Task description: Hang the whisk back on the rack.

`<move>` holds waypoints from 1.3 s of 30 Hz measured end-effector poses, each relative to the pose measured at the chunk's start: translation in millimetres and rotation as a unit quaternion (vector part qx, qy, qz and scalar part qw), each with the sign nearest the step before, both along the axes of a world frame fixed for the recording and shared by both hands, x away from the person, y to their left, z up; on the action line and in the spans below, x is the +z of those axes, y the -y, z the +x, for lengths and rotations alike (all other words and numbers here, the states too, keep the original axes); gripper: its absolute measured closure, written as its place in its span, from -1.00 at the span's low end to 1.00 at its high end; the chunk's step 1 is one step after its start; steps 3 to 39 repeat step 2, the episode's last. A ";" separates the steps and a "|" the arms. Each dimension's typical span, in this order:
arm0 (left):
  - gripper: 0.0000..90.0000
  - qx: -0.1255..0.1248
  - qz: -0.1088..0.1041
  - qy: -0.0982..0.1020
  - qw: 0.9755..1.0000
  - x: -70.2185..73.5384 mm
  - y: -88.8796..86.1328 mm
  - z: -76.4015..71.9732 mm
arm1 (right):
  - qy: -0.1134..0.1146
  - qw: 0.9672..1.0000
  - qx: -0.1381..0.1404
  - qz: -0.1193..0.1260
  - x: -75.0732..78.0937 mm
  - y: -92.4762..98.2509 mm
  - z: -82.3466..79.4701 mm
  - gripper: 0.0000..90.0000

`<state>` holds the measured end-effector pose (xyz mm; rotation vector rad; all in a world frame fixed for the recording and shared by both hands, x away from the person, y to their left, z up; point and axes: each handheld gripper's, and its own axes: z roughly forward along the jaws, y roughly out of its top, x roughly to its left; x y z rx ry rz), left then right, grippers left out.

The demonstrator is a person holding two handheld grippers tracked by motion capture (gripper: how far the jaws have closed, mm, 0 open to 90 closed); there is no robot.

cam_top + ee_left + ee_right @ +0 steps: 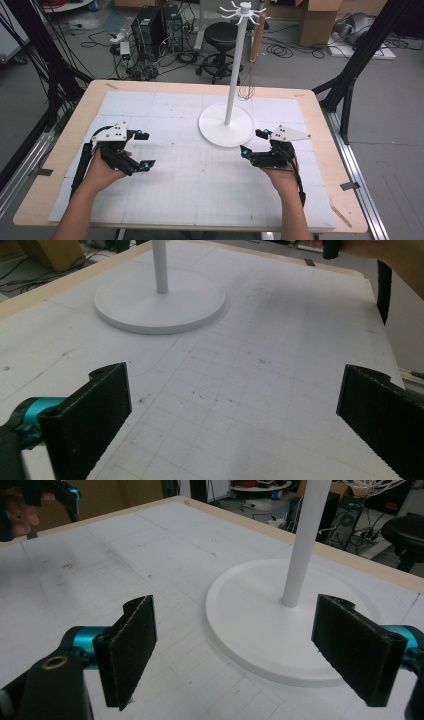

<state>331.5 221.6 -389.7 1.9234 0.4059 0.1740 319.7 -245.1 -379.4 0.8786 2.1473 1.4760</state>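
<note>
Right now my left claw (144,149) and my right claw (253,142) both gape wide and hold nothing above the desk (60,150); the white stand (226,131) sits just beside my right claw

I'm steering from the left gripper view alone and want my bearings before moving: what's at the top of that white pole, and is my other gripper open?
Observer: The white stand ends in a crown of thin white hooks, seen from the high view; nothing hangs on them.
Operator: And the right gripper?
Observer: The right gripper is open, jaws wide apart with nothing between them, aimed at the stand's round base.
Operator: Which gripper sits nearer that base?
Observer: From above, the right gripper is close beside the base's rim; the left gripper, also open, is farther off across the white mat.
</note>
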 end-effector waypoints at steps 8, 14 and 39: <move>-0.96 0.000 0.002 -0.001 1.000 -0.1 0.1 0.3 | 0.000 1.000 0.000 0.000 -0.3 -0.2 0.4 -0.61; -0.96 0.000 0.002 -0.001 1.000 -0.1 0.1 0.3 | 0.000 1.000 0.000 0.000 -0.3 -0.2 0.4 -0.61; -0.96 0.000 0.002 -0.001 1.000 -0.1 0.1 0.3 | 0.000 1.000 0.000 0.000 -0.3 -0.2 0.4 -0.61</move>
